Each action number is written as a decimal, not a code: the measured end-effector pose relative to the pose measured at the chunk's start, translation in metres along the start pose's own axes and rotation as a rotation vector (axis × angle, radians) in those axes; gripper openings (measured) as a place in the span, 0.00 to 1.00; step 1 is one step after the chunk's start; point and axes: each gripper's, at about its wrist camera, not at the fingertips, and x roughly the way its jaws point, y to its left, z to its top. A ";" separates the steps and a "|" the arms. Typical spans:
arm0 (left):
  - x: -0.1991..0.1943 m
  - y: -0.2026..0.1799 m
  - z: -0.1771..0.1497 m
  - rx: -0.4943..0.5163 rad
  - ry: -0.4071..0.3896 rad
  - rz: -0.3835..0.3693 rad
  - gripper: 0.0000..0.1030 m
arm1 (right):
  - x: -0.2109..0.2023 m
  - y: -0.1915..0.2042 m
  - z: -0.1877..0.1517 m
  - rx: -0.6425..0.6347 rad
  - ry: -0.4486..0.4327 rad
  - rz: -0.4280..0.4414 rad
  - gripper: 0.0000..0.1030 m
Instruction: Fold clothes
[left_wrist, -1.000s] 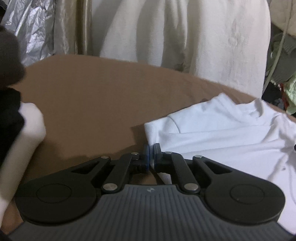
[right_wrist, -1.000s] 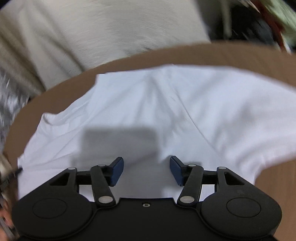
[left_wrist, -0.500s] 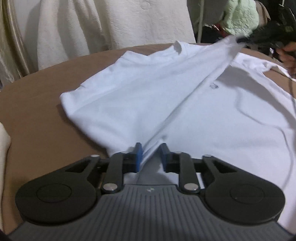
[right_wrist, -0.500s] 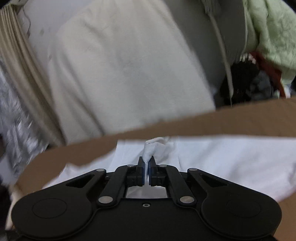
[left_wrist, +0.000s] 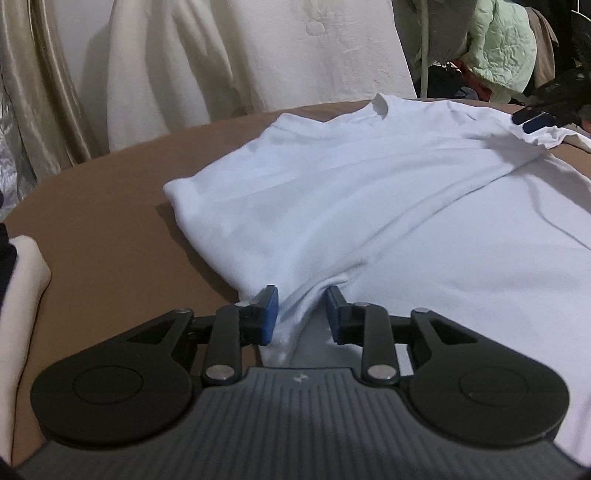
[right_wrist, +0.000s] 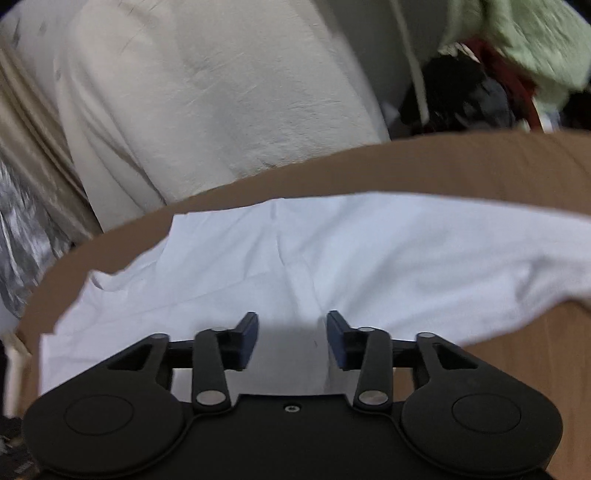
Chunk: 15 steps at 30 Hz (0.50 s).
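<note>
A white T-shirt (left_wrist: 369, 203) lies on the brown table (left_wrist: 110, 192), its left side folded over the body and its collar at the far edge. My left gripper (left_wrist: 302, 295) sits low at the shirt's near hem. Its jaws are opening, and a raised ridge of the cloth stands loose between the blue pads. My right gripper (right_wrist: 292, 321) hovers over the far part of the shirt (right_wrist: 369, 251); its jaws are opening too, with nothing pinched. The left wrist view shows the right gripper (left_wrist: 533, 120) at the far right, above a sleeve end.
A cream cloth (left_wrist: 258, 55) hangs behind the table's far edge (right_wrist: 480, 166). A folded cream item (left_wrist: 22, 280) lies at the left. Green and dark garments (left_wrist: 506, 40) are piled at the back right. Silver foil (right_wrist: 22, 229) is off the table's left.
My left gripper carried the shirt's edge across over the body, then its shut jaws parted. My right gripper pinched a tuft of cloth half a second ago and has let it go.
</note>
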 end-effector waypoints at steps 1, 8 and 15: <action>0.002 -0.001 0.000 -0.002 -0.007 0.005 0.27 | 0.005 0.006 0.002 -0.031 0.007 -0.019 0.48; -0.012 0.009 0.003 -0.121 -0.046 0.011 0.05 | 0.033 0.079 -0.014 -0.519 -0.120 -0.223 0.00; -0.031 0.005 0.008 -0.060 -0.016 0.079 0.05 | 0.004 0.102 0.029 -0.578 -0.277 -0.283 0.00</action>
